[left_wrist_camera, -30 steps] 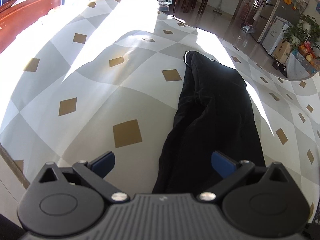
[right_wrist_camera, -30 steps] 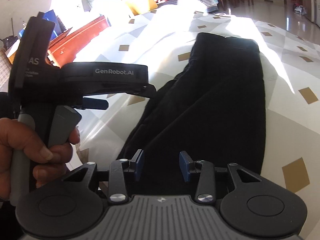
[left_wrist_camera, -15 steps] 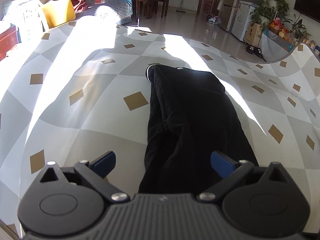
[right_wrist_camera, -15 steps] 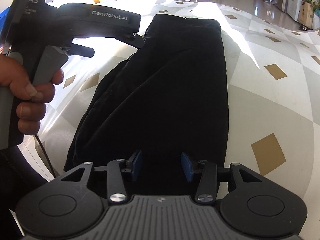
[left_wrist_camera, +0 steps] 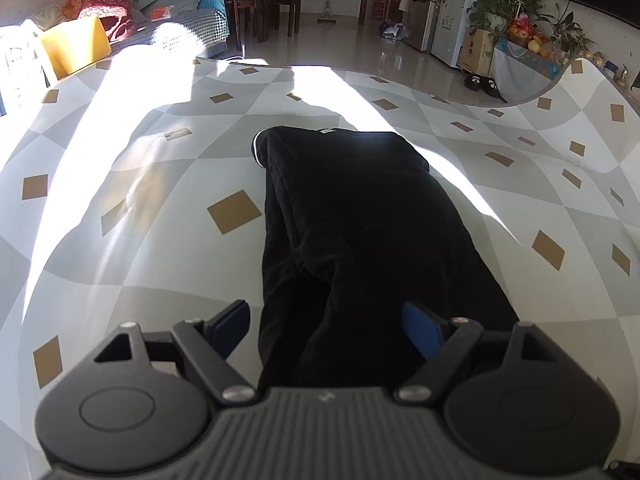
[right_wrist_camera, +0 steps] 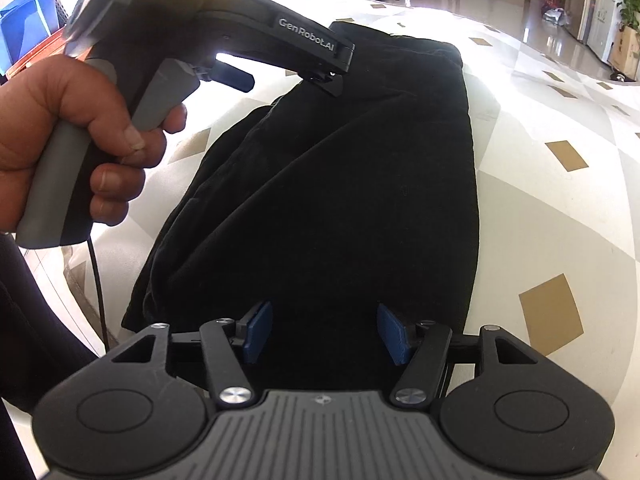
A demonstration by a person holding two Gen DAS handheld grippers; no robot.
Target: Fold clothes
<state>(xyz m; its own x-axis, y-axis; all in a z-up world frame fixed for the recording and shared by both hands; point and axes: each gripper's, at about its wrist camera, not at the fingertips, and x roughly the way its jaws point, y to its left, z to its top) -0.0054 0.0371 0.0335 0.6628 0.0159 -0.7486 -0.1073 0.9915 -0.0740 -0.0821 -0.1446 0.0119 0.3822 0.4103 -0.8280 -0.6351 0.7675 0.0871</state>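
Inspecting the black garment (left_wrist_camera: 360, 232): it lies lengthwise away from me on the patterned bench (left_wrist_camera: 140, 208). My left gripper (left_wrist_camera: 326, 326) closes astride its near end; my right gripper (right_wrist_camera: 324, 332), opening, probably grips nothing.

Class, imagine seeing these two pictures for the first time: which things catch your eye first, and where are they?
A long black garment lies down the middle of a grey-and-white checked cloth with tan diamonds, sunlight streaking across it. The left gripper, its jaws closing, and the right gripper, its jaws opening, straddle its near end.
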